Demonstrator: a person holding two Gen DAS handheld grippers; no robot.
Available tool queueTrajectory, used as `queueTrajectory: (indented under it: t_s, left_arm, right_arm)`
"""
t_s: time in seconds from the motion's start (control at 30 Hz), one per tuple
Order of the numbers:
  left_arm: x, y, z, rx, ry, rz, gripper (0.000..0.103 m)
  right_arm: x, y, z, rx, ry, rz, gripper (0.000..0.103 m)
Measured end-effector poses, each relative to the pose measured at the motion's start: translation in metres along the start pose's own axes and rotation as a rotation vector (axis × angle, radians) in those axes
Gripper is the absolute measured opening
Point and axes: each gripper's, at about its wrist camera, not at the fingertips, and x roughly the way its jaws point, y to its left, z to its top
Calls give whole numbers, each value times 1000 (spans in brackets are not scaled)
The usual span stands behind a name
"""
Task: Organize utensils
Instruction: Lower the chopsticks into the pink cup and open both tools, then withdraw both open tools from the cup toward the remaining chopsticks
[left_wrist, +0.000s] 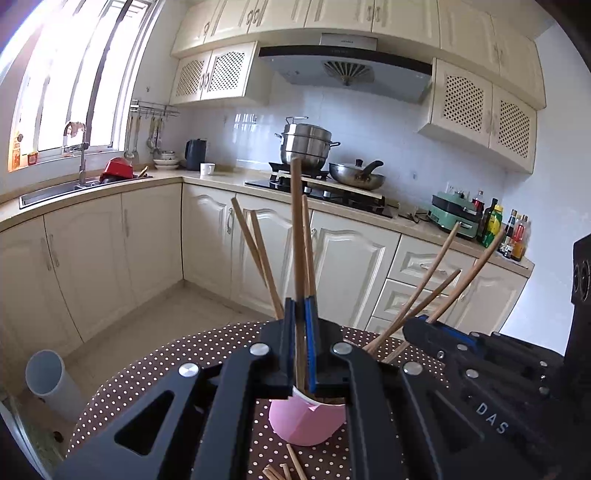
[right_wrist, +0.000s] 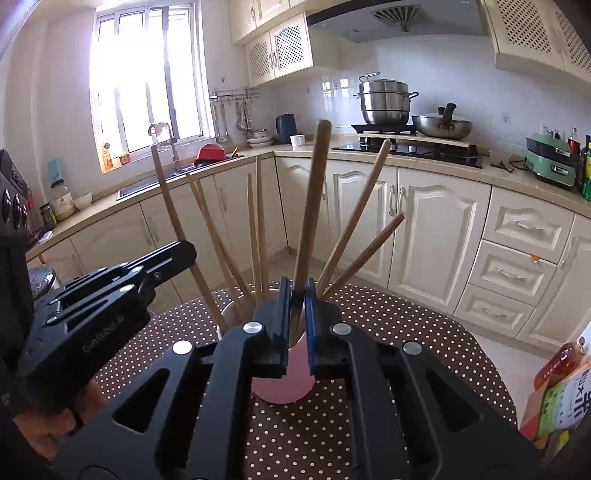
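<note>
A pink cup stands on the brown dotted table with several wooden chopsticks fanned out of it. My left gripper is right above the cup's rim, shut on an upright chopstick whose lower end reaches into the cup. From the right wrist view the pink cup sits just beyond my right gripper, which is shut on another chopstick, its lower end also in the cup. Each gripper shows in the other's view: right gripper, left gripper.
A few loose chopsticks lie on the cloth in front of the cup. Packaged goods and a bottle stand at the table's right edge. A white tube stands on the floor at left. Kitchen cabinets line the far side.
</note>
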Motion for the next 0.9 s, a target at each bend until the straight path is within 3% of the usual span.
queueTrajectory:
  t_s: [0.2,0.3,0.57,0.67,0.7,0.73,0.9]
  left_arm:
    - [-1,-4,2,7,21,6,8]
    - [-4,-5,1,4,32,6,25]
    - [-23,-5,2,-4,34,5,42]
    - [-35,-5,2,-20,36,17,57]
    - [-42,-6,1,-22,28,9,59]
    - [-48,-7,0,-16,16,10,59]
    - [-83,-6,-3,2,-15,31,60]
  right_arm:
    - [-3,0,-3,18,-8,5,9]
    - [-5,0,-3,13,-9,5,9]
    - [-20,0,0,23,-27,23,9]
    - [-30,0,0,34,-38,35,23]
    - [-35,0,0,34,-49,33,38]
    - [-39,1,0,34,-63,31,46]
    - [-66,2,-2,16,-114,27,46]
